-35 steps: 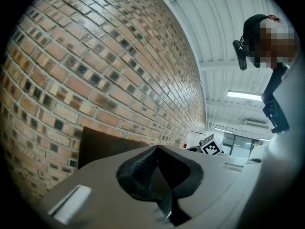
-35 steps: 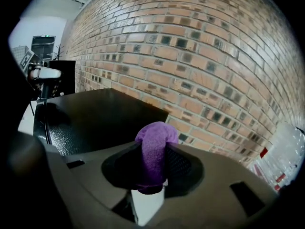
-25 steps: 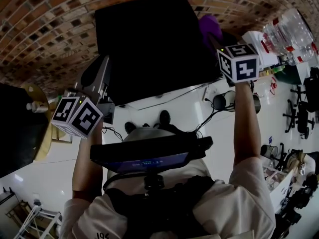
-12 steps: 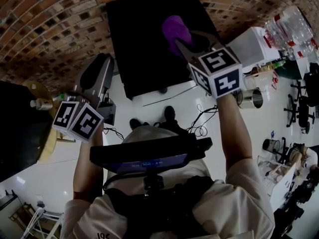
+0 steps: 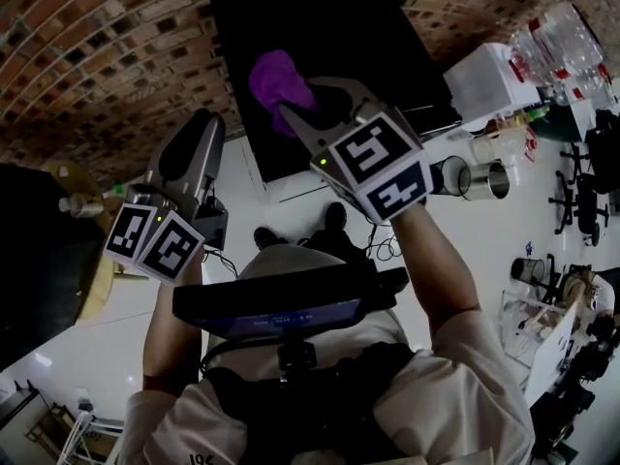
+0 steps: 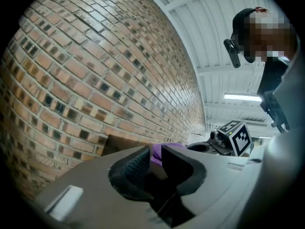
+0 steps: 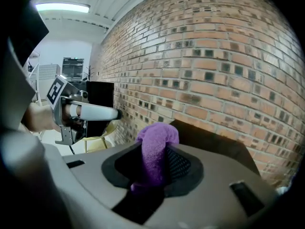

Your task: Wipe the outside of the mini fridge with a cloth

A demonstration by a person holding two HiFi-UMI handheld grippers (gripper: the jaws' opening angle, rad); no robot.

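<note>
— Cloth, where is it?
— Bunched in the right gripper, clamped tight, poking out ahead of the jaws over the black mini fridge. Whether it touches the top, I can't tell.
— Left gripper?
— Level, beside the fridge; jaws have just been closing, narrow gap, nothing between. Fridge front is hidden.

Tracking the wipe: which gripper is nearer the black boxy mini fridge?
Right gripper: over the black mini fridge, gripping purple cloth. Left gripper, empty jaws just closing, hangs left of it.
</note>
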